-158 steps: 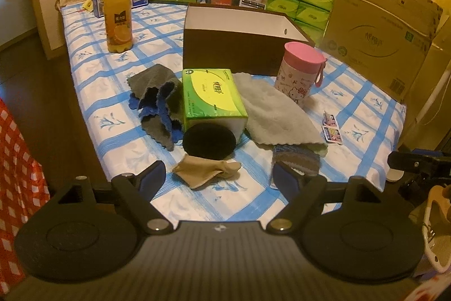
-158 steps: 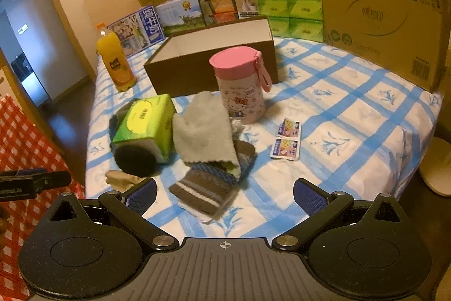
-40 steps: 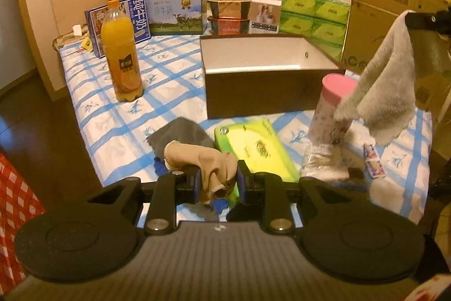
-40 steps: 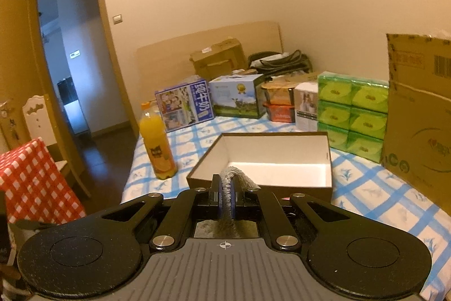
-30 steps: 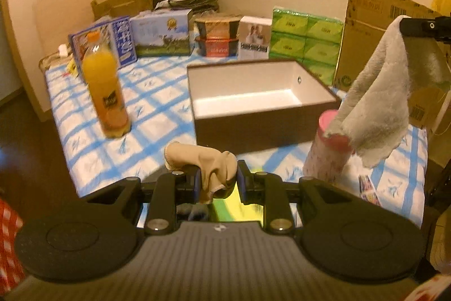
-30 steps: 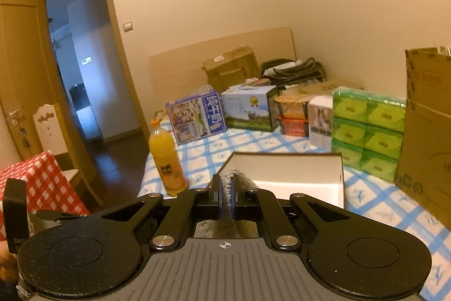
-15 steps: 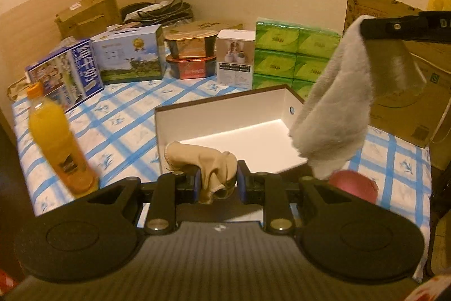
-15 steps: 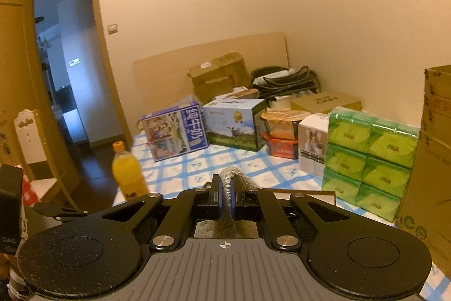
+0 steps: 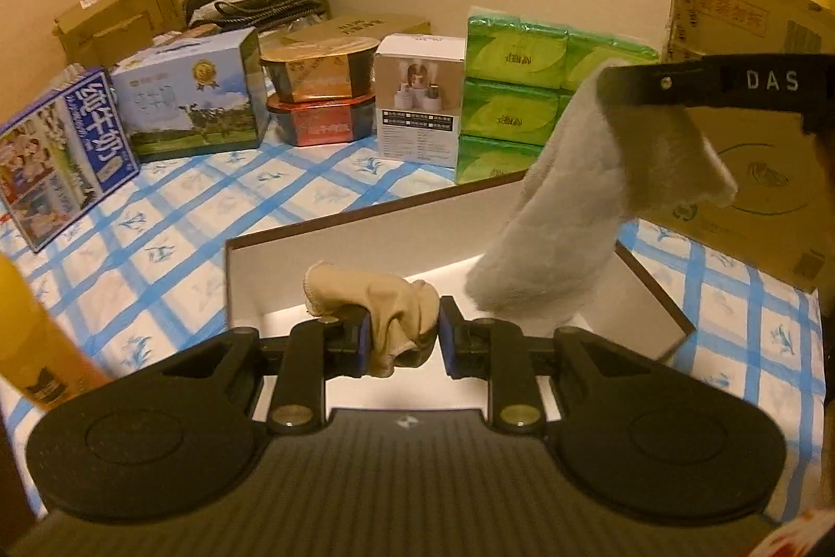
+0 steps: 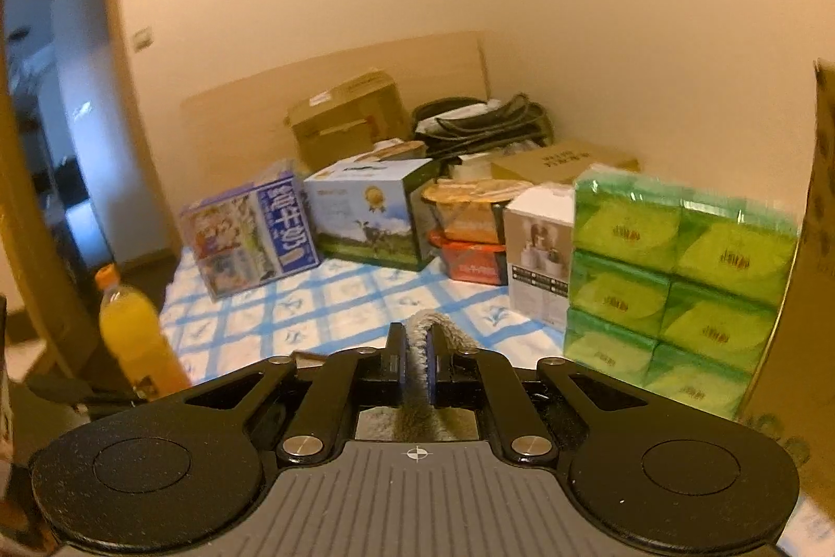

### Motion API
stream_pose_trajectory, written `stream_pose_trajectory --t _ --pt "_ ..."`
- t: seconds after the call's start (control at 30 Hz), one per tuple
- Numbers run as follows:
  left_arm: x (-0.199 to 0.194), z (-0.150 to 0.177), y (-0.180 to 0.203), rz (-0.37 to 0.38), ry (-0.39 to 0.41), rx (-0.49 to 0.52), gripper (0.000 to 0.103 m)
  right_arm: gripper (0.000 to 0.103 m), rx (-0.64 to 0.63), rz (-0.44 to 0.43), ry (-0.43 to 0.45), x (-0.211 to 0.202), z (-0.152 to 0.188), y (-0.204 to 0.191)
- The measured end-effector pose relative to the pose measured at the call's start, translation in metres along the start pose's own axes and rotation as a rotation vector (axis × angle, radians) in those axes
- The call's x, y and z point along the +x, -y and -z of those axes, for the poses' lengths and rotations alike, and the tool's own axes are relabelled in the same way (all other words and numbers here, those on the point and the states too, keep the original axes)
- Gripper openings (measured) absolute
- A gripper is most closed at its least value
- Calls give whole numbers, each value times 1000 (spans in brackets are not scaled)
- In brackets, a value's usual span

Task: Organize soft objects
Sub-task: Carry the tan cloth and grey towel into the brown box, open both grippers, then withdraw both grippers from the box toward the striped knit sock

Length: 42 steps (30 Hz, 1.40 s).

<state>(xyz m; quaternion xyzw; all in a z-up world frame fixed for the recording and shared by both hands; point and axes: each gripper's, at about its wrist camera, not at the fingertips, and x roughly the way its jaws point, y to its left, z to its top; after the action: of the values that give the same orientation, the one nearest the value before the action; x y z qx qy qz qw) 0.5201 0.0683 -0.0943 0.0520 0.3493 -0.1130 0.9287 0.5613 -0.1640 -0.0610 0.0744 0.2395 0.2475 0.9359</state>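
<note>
The left gripper (image 9: 402, 340) is clamped on a bunched beige sock (image 9: 383, 306): its blue-padded fingers (image 9: 363, 342) squeeze the middle of the bundle, the cuff end flops out over the left finger, and a fold hangs below the pads. Directly ahead of and beneath these fingertips lies the open brown box (image 9: 655, 291) with a white interior; the part of its floor that shows looks bare, though the gripper body hides the near part.

The right gripper (image 10: 416, 361) is closed tight on a grey fluffy cloth (image 9: 569, 212). In its own view only a thin ridge of pile rises between the pressed pads, with more of it seen through the gap behind them. From the left wrist view the cloth hangs from the right finger tips, its lower end dangling over the box's right half, just to the right of the sock and beyond the left fingertips.

My judgement is that the task is at the delivery stage for two items: both are lifted and held over the box, neither released. What remains, at least, is opening each gripper so sock and cloth drop inside; whether other soft things still wait on the bed cannot be told from here.

Further out, a bottle of orange juice (image 10: 133, 327) stands to the left on the blue-checked sheet (image 9: 172, 212), and stacked green tissue packs (image 10: 678, 280) sit beyond the box to the right.
</note>
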Motion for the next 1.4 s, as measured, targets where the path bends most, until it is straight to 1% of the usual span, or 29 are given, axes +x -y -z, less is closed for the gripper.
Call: stream_pose_trajectory --t 0.07,0.13,0.2,0.3,0.43,0.57,0.67,0.8,0.9,1.13,1.3,1.4 --pt "14 -6 1 10 -3 -7 31 15 25 8 -46 16 3 9" --pt "29 -10 1 27 -6 -18 45 46 25 25 -80 28 8 17" --pt "44 -12 1 36 -15 -34 49 54 29 43 -100 33 16 25" --pt "64 -10 2 32 -44 -40 49 54 28 47 -152 34 28 35" --pt "72 0 3 35 -74 -36 49 54 12 46 -218 25 48 45" --pt "65 14 0 39 -103 -74 49 54 34 34 -245 7 62 49" --pt "47 24 -3 39 -114 -97 49 54 47 27 -245 -15 69 47" --pt "13 35 -4 37 -115 -126 49 54 69 15 -233 -49 76 39" --pt "-20 44 -1 26 -110 -138 49 54 81 9 -221 -75 80 28" --pt "-107 70 15 -11 -73 -170 49 54 108 6 -170 -147 96 -3" --pt "-161 95 30 5 -34 -202 49 55 129 -10 -124 -194 106 -27" --pt "-193 111 41 -6 -17 -208 50 55 132 -8 -101 -221 113 -41"
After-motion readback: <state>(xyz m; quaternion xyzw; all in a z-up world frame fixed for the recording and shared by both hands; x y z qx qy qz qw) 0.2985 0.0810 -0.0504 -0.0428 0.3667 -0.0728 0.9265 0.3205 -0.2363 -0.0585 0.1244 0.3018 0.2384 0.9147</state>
